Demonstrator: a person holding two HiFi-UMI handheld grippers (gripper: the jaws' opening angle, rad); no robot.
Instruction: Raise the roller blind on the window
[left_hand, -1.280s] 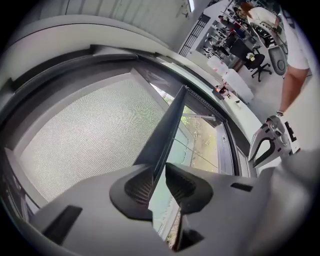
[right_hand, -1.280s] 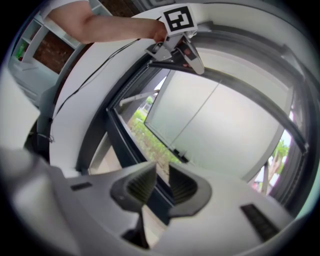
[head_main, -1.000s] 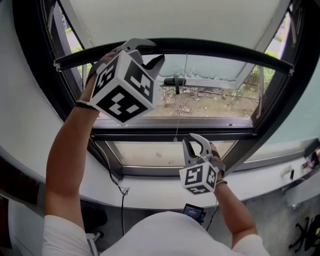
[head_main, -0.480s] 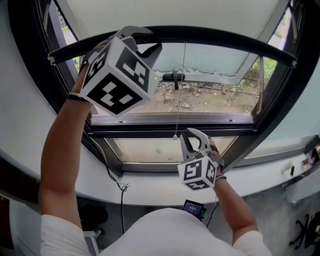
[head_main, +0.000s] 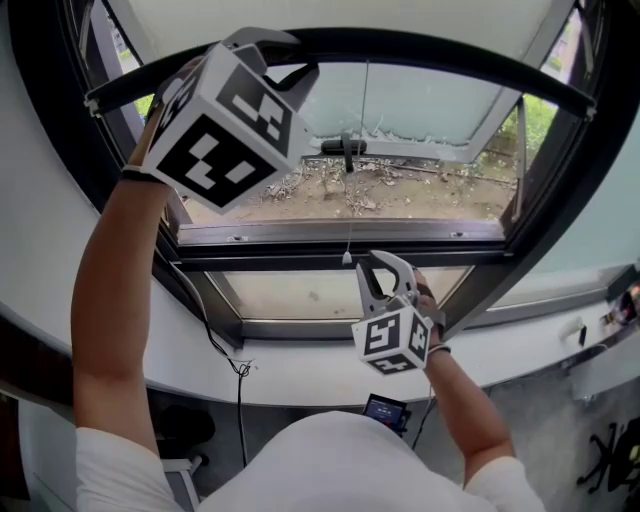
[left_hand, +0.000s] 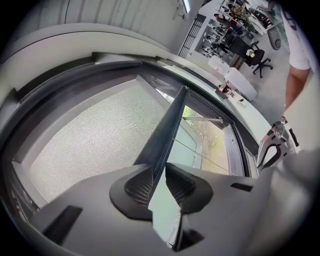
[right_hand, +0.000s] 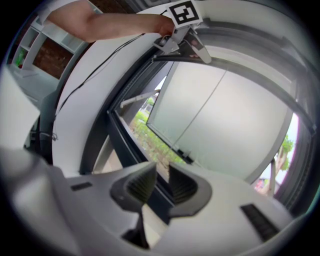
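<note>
The cream roller blind (head_main: 340, 15) ends in a black bottom bar (head_main: 450, 55) that runs across the top of the window. My left gripper (head_main: 298, 60) is raised at the upper left and shut on that bar. In the left gripper view the bar (left_hand: 167, 125) runs straight in between the pads of the left gripper (left_hand: 159, 184). A thin pull cord (head_main: 352, 210) hangs down the middle of the pane. Its end dangles just left of my right gripper (head_main: 388, 262), which is held low by the lower window frame. The right gripper (right_hand: 162, 185) stands open with nothing between its pads.
Behind the glass lies gravel and greenery, and a black window handle (head_main: 345, 150) is on the sash. The dark window frame (head_main: 330, 258) crosses below it. A black cable (head_main: 240, 372) hangs over the white sill (head_main: 300, 368). Desks and chairs (left_hand: 240, 40) stand off to the side.
My left gripper has gone up with the blind's bottom bar, and more of the pane shows below the bar. The right gripper has stayed where it was.
</note>
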